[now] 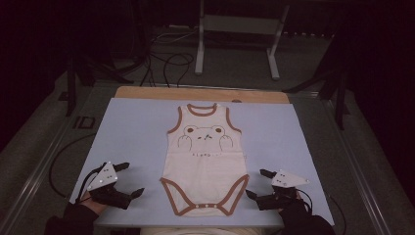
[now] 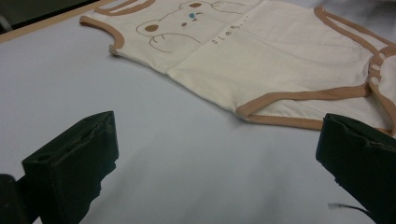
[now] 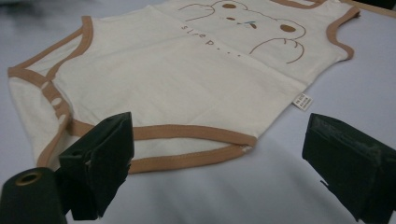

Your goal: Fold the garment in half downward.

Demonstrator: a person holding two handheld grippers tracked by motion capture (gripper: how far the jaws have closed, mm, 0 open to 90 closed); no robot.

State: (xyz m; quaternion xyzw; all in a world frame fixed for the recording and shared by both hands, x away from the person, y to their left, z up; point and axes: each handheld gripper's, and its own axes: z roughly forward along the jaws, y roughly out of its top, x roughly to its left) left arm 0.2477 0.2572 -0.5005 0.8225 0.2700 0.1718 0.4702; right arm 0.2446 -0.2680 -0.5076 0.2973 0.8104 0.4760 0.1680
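A cream sleeveless baby bodysuit with brown trim and a bear print lies flat in the middle of the pale blue mat, neck toward the far side and snap crotch toward the near edge. My left gripper rests on the mat to the left of the bodysuit's leg opening, jaws wide open and empty. My right gripper rests to the right of the other leg opening, also open and empty. The left gripper view shows the bodysuit ahead; in the right gripper view the bodysuit has its brown leg hem close to the jaws.
The mat covers a wooden table whose far edge shows beyond it. Behind stand a white metal frame and loose black cables on the floor. A small white care label sticks out of the bodysuit's side seam.
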